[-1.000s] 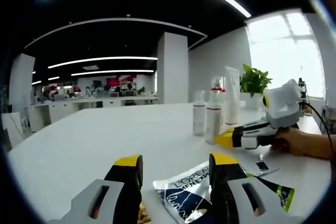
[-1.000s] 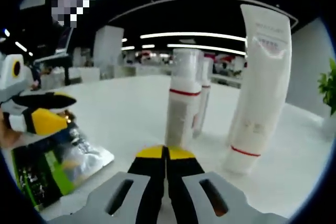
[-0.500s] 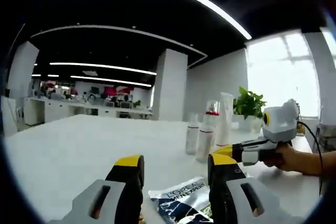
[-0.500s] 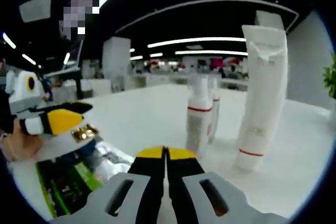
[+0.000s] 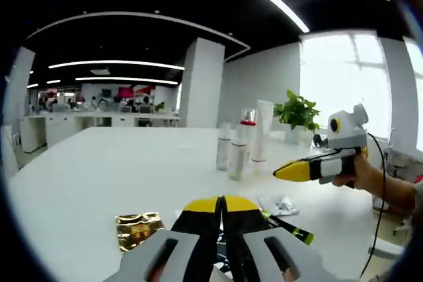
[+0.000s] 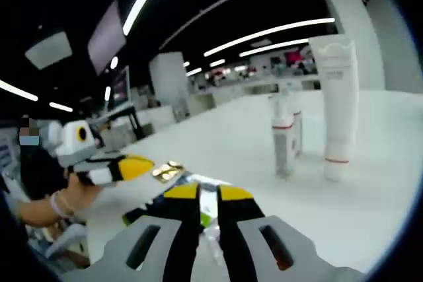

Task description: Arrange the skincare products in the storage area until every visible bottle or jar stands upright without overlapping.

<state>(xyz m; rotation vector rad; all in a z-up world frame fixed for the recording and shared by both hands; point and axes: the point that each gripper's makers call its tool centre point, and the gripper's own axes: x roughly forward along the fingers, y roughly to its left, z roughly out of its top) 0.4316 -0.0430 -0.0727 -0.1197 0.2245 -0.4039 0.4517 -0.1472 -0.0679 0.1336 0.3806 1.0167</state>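
White desk (image 5: 86, 183): your left gripper (image 5: 221, 204) has clenched since a second ago and lifted off the sachets (image 5: 137, 229). Right gripper (image 6: 209, 193), earlier pinched, is now slightly parted, empty. Bottles (image 6: 283, 140) and tube (image 6: 337, 107) stand upright, apart.

bottles (image 5: 232, 153) clustered far, table (image 5: 99, 170) open left

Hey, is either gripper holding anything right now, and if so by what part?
Nothing visibly held. The left gripper is shut with nothing showing between its tips. The right gripper is slightly parted and empty.
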